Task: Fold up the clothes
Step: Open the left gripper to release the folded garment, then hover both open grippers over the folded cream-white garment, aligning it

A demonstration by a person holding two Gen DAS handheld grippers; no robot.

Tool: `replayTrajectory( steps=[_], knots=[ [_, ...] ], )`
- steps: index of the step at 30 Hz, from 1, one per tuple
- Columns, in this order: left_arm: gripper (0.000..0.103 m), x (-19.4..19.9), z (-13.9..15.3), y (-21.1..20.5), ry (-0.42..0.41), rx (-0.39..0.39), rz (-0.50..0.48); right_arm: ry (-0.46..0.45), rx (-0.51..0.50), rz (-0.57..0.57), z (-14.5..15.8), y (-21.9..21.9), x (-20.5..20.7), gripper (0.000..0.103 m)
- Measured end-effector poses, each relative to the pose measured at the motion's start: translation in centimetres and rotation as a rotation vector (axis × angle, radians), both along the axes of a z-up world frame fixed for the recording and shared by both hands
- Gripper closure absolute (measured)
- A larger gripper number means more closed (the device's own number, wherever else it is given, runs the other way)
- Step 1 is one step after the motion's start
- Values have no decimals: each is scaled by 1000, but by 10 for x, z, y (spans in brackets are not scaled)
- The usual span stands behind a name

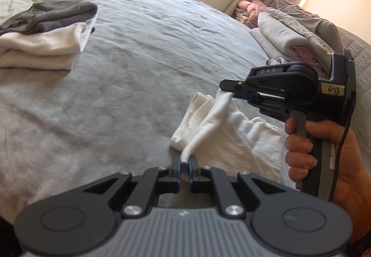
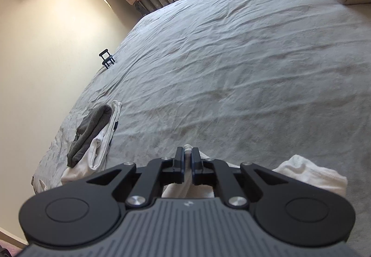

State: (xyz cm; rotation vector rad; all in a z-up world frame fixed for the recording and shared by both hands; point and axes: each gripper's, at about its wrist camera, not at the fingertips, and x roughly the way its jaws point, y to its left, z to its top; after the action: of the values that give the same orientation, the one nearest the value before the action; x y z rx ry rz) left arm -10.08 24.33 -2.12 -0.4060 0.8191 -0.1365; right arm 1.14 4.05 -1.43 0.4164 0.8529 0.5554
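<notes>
Grey wrinkled bedsheet (image 1: 143, 66) covers the bed. At its left side lies a folded pile, a dark grey garment (image 1: 51, 15) on a white one (image 1: 39, 48). Nearer, a white garment (image 1: 222, 127) lies bunched on the sheet, one edge pulled taut between the left tool (image 1: 184, 160) and right tool (image 1: 234, 92), both clamped on it.

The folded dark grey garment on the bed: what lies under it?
The dark grey garment rests on a folded white garment. Anything between or beneath them is covered.
</notes>
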Motion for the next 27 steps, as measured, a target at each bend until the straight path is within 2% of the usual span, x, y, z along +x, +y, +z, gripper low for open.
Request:
replayTrajectory(
  steps=[2, 5, 6, 7, 9, 12, 14, 15, 18, 20, 22, 27],
  knots=[
    [94, -1, -1, 5, 8, -25, 6, 1, 0, 1, -2, 3, 0, 94],
    [70, -4, 6, 10, -19, -52, -10, -17, 6, 0, 2, 0, -2, 87],
    [67, -5, 11, 10, -38, -50, -18, -27, 10, 0, 5, -3, -3, 85],
    [66, -5, 15, 9, -58, -41, -29, -39, 13, 0, 8, -5, -4, 77],
    [66, 0, 22, 3, -85, -27, -64, -69, 5, -16, 14, -15, -8, 63],
    [69, 15, 29, -13, -106, 2, -141, -106, -16, -41, 20, -32, -15, 63],
    [77, 30, 32, -25, -118, 27, -197, -140, -51, -66, 20, -43, -24, 63],
    [78, 37, 32, -31, -124, 43, -221, -154, -73, -79, 19, -48, -29, 64],
    [79, 59, 28, -51, -139, 129, -272, -182, -126, -84, 13, -57, -42, 69],
    [79, 71, 23, -65, -139, 204, -290, -193, -167, -79, 7, -59, -47, 69],
    [79, 81, 19, -75, -126, 245, -298, -192, -194, -73, 1, -60, -49, 69],
    [79, 97, 10, -83, -111, 301, -298, -182, -234, -65, -14, -62, -47, 70]
  ],
)
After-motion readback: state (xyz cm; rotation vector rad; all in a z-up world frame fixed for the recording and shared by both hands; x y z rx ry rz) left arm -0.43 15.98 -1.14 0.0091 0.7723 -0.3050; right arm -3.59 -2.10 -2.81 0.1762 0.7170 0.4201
